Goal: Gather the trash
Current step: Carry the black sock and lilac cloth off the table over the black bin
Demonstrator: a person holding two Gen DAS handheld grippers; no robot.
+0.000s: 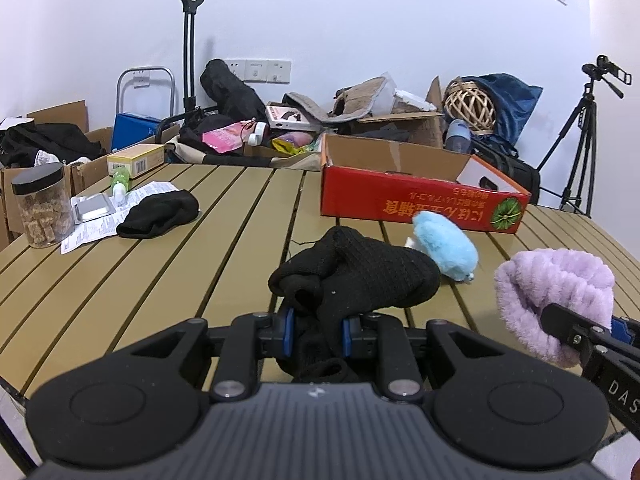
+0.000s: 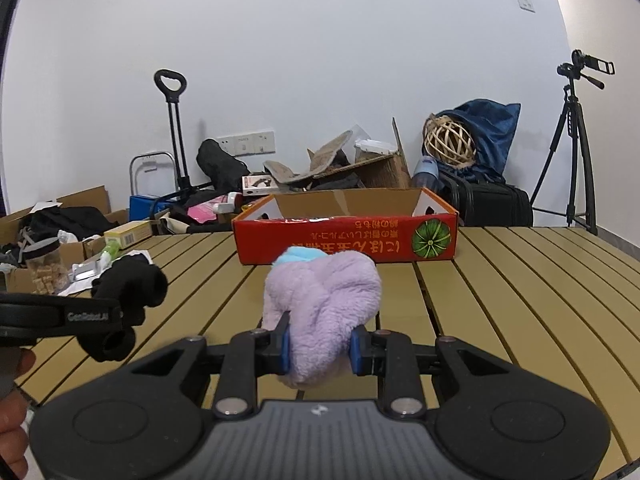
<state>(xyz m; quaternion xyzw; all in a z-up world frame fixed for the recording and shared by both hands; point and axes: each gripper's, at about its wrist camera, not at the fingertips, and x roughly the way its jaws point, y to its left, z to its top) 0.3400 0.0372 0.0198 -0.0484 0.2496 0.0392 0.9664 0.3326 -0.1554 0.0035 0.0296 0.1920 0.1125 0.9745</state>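
Observation:
My left gripper (image 1: 318, 332) is shut on a black knitted sock (image 1: 356, 276), bunched up and hanging over the slatted table (image 1: 240, 216). My right gripper (image 2: 319, 346) is shut on a fluffy purple sock (image 2: 324, 300); the same purple sock (image 1: 556, 300) shows at the right of the left wrist view. A fluffy light-blue sock (image 1: 444, 248) lies on the table just past the black one, in front of the open red cardboard box (image 1: 416, 200). In the right wrist view the blue sock (image 2: 298, 256) peeks out behind the purple one, and the red box (image 2: 344, 240) stands straight ahead.
A second black sock (image 1: 160, 214) lies at the left with a blister pack (image 1: 93, 207), a paper leaflet, a small green bottle (image 1: 120, 184) and a black-lidded jar (image 1: 42, 204). Behind the table are cardboard boxes, bags, a trolley handle (image 1: 190, 40) and a camera tripod (image 1: 580, 140).

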